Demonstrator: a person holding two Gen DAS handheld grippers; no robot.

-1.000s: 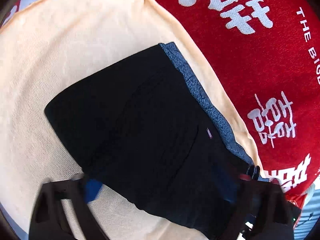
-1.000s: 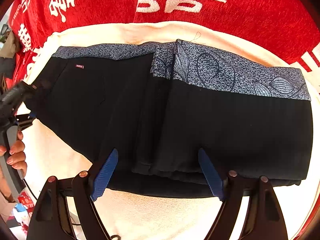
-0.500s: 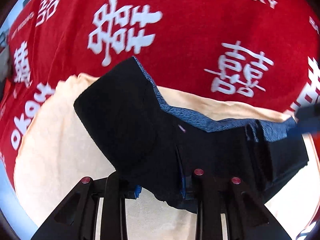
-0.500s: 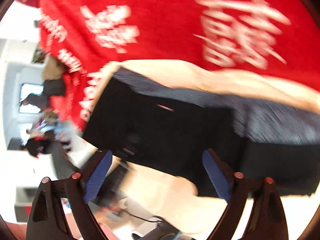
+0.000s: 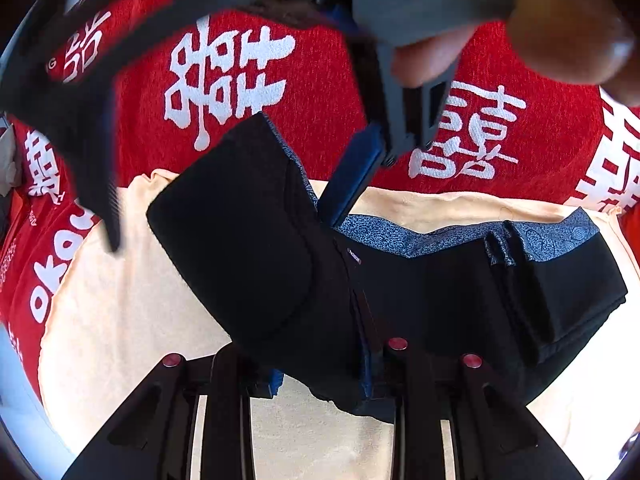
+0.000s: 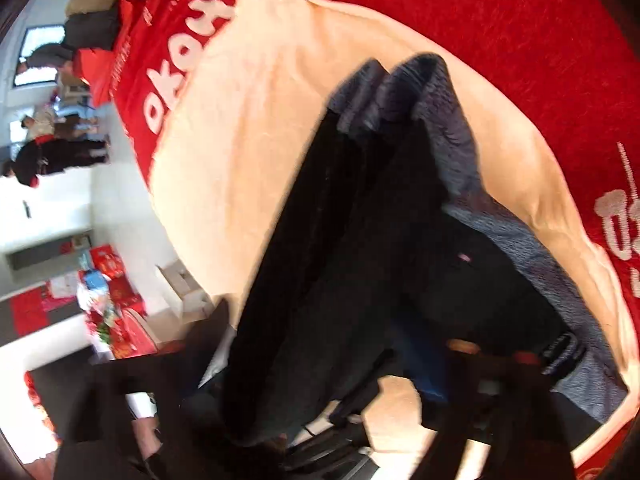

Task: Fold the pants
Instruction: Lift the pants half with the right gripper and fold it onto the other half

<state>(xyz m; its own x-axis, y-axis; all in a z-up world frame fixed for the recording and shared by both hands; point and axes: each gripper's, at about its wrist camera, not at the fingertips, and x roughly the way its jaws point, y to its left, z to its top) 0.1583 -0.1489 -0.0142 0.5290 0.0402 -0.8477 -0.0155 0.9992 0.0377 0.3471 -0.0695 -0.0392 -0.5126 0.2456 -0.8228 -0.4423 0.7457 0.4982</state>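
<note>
The black pants [image 5: 400, 292] with a blue-grey patterned waistband [image 5: 400, 238] lie on a cream towel [image 5: 132, 320], which is spread over a red cloth [image 5: 320, 92] printed with white characters covering the bench. In the left wrist view the left hand-held gripper [image 5: 320, 384] sits at 6 o'clock, its two fingers drawn close together and clamped on the near edge of the pants, lifting a black fold that rises toward 10 o'clock while the rest of the garment stretches flat toward 3 o'clock. The right hand-held gripper [image 5: 224, 184] hangs in from 12 o'clock, blurred, with its fingers spread wide and one blue pad [image 5: 352, 176] just above the waistband; nothing is between them. A hand [image 5: 560, 28] grips its handle at 1 o'clock. In the right wrist view the picture is smeared; the pants [image 6: 360, 260] fill the centre, the waistband [image 6: 452, 128] at 12 o'clock, and the towel [image 6: 248, 128] curves around them from 9 to 4 o'clock
</note>
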